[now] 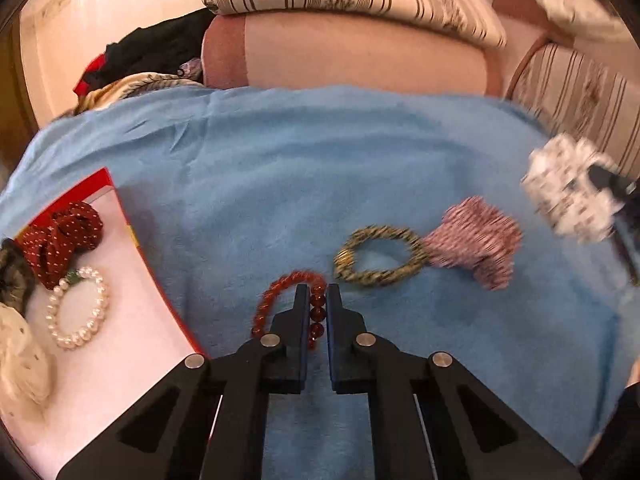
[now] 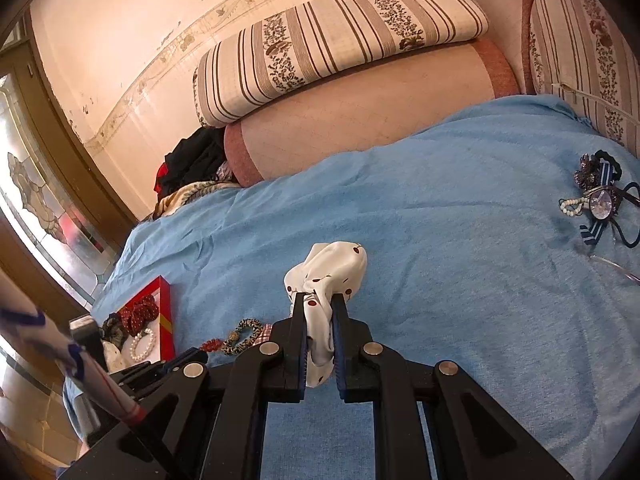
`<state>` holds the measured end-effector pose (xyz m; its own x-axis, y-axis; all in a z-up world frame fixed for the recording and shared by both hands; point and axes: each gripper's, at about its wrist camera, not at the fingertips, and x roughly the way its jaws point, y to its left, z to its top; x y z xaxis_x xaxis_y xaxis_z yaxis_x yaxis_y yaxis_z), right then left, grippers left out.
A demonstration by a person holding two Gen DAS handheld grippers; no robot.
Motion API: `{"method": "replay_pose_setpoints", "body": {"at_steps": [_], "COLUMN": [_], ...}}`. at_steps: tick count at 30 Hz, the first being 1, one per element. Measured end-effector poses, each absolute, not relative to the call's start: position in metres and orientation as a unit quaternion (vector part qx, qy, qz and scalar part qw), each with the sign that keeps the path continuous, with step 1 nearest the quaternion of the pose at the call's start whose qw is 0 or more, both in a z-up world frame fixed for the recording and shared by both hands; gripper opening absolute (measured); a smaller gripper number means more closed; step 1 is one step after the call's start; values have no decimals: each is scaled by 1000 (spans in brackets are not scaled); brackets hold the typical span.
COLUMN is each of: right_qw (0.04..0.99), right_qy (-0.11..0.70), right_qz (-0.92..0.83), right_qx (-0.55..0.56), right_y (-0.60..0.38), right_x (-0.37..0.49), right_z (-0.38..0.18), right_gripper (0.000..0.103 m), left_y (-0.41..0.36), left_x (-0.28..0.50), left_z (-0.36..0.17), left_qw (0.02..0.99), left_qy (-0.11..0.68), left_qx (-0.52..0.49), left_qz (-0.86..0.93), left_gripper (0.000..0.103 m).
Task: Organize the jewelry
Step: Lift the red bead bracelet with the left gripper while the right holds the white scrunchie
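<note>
My left gripper [image 1: 318, 294] is shut on an amber bead bracelet [image 1: 276, 300] low over the blue blanket [image 1: 280, 168]. My right gripper [image 2: 318, 300] is shut on a white spotted scrunchie [image 2: 332, 268], held above the blanket; it also shows blurred in the left wrist view [image 1: 568, 192]. A leopard-print hair tie [image 1: 378, 256] and a pink checked scrunchie [image 1: 478, 240] lie on the blanket just beyond the left gripper. A red-edged box [image 1: 116, 312] at the left holds a pearl bracelet [image 1: 78, 308], a dark red dotted scrunchie [image 1: 60, 244] and other fabric pieces.
A pile of more jewelry and hair ties [image 2: 604, 200] lies on the blanket at the far right. Striped cushions [image 2: 340, 40] and a pink bolster [image 2: 360, 116] line the back. Dark clothes [image 2: 192, 164] are heaped at the back left.
</note>
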<state>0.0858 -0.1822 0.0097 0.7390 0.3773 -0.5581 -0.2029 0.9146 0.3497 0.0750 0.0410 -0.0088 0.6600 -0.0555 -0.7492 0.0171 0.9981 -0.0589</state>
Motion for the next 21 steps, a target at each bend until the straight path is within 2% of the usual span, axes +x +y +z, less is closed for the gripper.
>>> {"method": "replay_pose_setpoints", "body": {"at_steps": [8,21], "right_qw": [922,923], "right_qy": [323,317], "right_qz": [163,174], "right_qx": [136,129], "right_y": [-182,-176], "right_x": [83,82], "right_z": [10,13], "right_gripper": [12,12], "left_y": [57,73], "left_x": [68,56], "left_z": [13,39], "left_qw": [920,934], "left_qy": [376,332], "left_qx": [-102,-121], "left_qz": [-53,-50], "left_gripper": [7,7]}}
